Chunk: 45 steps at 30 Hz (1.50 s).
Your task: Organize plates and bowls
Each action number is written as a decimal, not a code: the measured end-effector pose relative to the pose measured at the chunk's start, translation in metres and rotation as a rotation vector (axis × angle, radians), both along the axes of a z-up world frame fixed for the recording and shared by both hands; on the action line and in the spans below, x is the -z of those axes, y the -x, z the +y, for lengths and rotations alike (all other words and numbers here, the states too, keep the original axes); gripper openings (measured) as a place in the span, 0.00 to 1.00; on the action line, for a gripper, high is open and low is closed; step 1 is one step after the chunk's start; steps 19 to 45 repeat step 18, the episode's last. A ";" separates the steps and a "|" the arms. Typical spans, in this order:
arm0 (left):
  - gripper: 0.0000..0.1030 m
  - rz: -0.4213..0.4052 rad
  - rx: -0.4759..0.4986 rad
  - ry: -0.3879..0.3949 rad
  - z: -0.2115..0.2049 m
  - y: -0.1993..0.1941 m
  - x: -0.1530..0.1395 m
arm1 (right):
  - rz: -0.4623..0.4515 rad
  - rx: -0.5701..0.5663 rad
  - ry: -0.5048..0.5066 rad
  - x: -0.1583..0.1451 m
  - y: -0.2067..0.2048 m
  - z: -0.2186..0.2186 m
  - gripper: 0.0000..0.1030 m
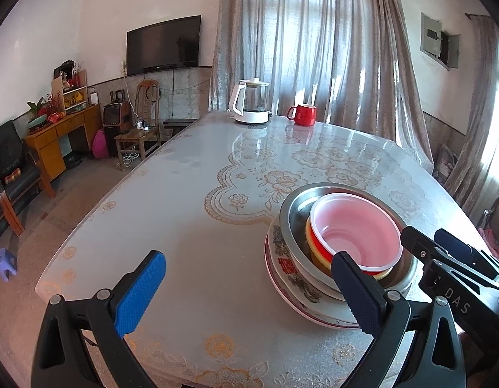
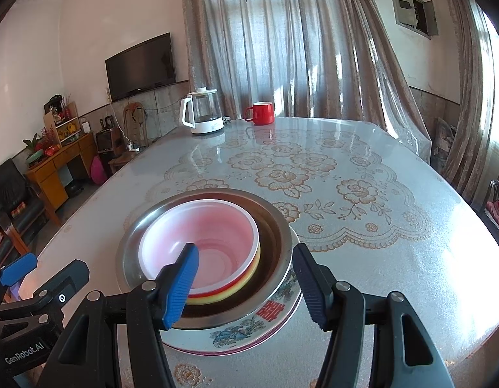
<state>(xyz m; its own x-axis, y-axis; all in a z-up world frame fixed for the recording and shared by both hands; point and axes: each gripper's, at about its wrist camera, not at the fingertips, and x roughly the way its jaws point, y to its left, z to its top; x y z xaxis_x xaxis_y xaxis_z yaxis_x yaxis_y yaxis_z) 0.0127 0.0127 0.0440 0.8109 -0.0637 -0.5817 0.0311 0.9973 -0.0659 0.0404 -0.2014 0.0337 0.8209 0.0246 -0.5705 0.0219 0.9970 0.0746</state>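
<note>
Left claw (image 1: 252,291) spread, empty, over bare worktop (image 1: 185,213). Centre: floral plate (image 2: 243,333) carries steel bowl (image 2: 152,226), red-and-yellow bowl (image 2: 236,287) and pink-lined bowl (image 2: 197,226), nested. Right claw (image 2: 246,281) spread, straddling near rims, gripping nothing. Stacking looks complete; nothing loose remains.

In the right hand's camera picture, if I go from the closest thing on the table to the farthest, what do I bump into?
Flowered plate → steel bowl → pink-and-red plastic bowl nested in it → kettle and red mug, about level at the far edge.
</note>
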 end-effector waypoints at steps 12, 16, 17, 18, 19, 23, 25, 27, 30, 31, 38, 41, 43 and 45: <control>1.00 -0.013 0.003 -0.012 -0.006 -0.003 0.001 | 0.013 0.003 -0.005 0.004 -0.005 -0.003 0.59; 0.99 -0.019 0.008 -0.012 -0.005 -0.005 0.003 | 0.017 0.007 -0.011 0.006 -0.007 -0.005 0.59; 0.99 -0.014 0.011 -0.005 -0.005 -0.006 0.003 | 0.016 0.008 -0.012 0.006 -0.007 -0.006 0.59; 1.00 -0.006 0.017 0.003 -0.004 -0.008 0.004 | 0.015 0.009 -0.013 0.006 -0.007 -0.007 0.59; 1.00 -0.006 0.017 0.003 -0.004 -0.008 0.004 | 0.015 0.009 -0.013 0.006 -0.007 -0.007 0.59; 1.00 -0.006 0.017 0.003 -0.004 -0.008 0.004 | 0.015 0.009 -0.013 0.006 -0.007 -0.007 0.59; 1.00 -0.006 0.017 0.003 -0.004 -0.008 0.004 | 0.015 0.009 -0.013 0.006 -0.007 -0.007 0.59; 1.00 -0.006 0.017 0.003 -0.004 -0.008 0.004 | 0.015 0.009 -0.013 0.006 -0.007 -0.007 0.59; 1.00 -0.006 0.017 0.003 -0.004 -0.008 0.004 | 0.015 0.009 -0.013 0.006 -0.007 -0.007 0.59; 1.00 -0.006 0.017 0.003 -0.004 -0.008 0.004 | 0.015 0.009 -0.013 0.006 -0.007 -0.007 0.59; 1.00 -0.006 0.017 0.003 -0.004 -0.008 0.004 | 0.015 0.009 -0.013 0.006 -0.007 -0.007 0.59; 1.00 -0.006 0.017 0.003 -0.004 -0.008 0.004 | 0.015 0.009 -0.013 0.006 -0.007 -0.007 0.59; 1.00 -0.006 0.017 0.003 -0.004 -0.008 0.004 | 0.015 0.009 -0.013 0.006 -0.007 -0.007 0.59; 1.00 -0.006 0.017 0.003 -0.004 -0.008 0.004 | 0.015 0.009 -0.013 0.006 -0.007 -0.007 0.59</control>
